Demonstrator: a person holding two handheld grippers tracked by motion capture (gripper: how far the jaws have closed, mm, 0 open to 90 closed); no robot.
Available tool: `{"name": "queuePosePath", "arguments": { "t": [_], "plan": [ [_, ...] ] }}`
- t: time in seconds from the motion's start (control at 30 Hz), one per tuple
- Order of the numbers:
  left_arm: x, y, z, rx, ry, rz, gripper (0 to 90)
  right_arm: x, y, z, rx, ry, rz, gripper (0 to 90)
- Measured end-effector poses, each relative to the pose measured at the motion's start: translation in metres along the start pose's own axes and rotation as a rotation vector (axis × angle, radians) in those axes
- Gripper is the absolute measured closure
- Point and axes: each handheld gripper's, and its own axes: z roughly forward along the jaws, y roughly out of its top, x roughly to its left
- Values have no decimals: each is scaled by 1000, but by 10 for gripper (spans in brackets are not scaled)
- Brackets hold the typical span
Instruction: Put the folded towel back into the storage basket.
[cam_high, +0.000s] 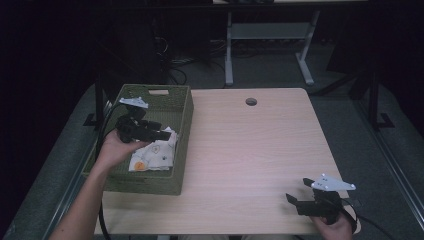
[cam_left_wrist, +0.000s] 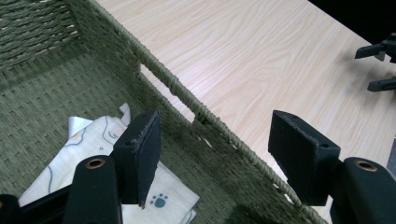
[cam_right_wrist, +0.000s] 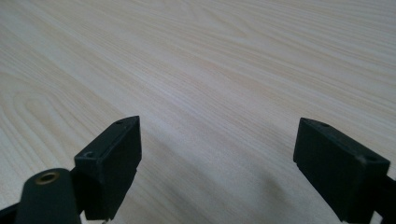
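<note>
A green woven basket (cam_high: 182, 120) stands on the left part of the wooden table (cam_high: 250, 150). Inside it lies a folded white cloth (cam_high: 152, 155) with small printed figures, among them a blue paw (cam_left_wrist: 159, 201). My left gripper (cam_high: 162, 134) hovers over the basket, open and holding nothing; in the left gripper view its jaws straddle the basket's right wall (cam_left_wrist: 210, 121) with the cloth (cam_left_wrist: 93, 140) below the left jaw. My right gripper (cam_high: 295, 199) rests near the table's front right corner, open, above bare wood (cam_right_wrist: 210, 93); it also appears far off (cam_left_wrist: 380, 65).
A round cable hole (cam_high: 251, 101) sits near the table's far edge. Behind the table, a desk frame with white legs (cam_high: 229, 55) stands on the dark floor. The cable of the left gripper (cam_high: 102, 135) trails down past the basket's left side.
</note>
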Motion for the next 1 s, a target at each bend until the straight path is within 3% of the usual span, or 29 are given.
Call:
{"name": "queuePosePath", "arguments": {
  "t": [1.0],
  "plan": [
    [-34,17,18,-3,-36,51,299,0,0,-4,-11,-1,5,149]
  ]
}}
